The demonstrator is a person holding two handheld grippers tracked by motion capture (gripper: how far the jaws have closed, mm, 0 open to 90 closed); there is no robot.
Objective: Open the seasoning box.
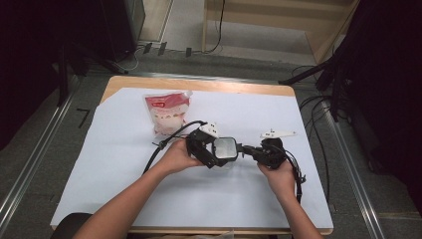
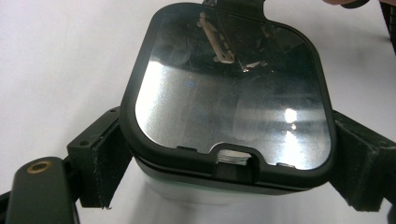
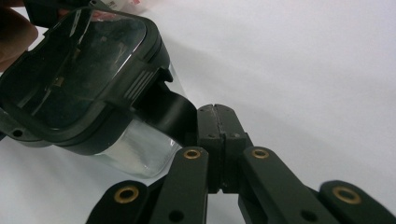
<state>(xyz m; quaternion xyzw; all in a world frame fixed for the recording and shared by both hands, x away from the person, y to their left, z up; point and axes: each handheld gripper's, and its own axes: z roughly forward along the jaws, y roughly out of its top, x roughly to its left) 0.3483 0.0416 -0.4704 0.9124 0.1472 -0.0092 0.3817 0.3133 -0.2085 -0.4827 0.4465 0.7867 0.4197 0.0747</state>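
At the worktop's (image 1: pixel 124 149) centre, the left tool (image 1: pixel 214 152) clamps a clear lidded container (image 1: pixel 225 149) by its sides while the right tool (image 1: pixel 249 149), closed, pinches the lid's latch tab (image 3: pixel 170 112) at 3 o'clock; a hard tug risks twisting the box free.

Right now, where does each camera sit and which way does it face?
High view: above the person's side, looking forward and down on the table; both forearms, left claw, right claw.
Left gripper view: on the left claw, facing the container clamped between its jaws.
Right gripper view: on the right claw, shut, facing the lid's tab.
All views share the container; the red pouch lies behind.
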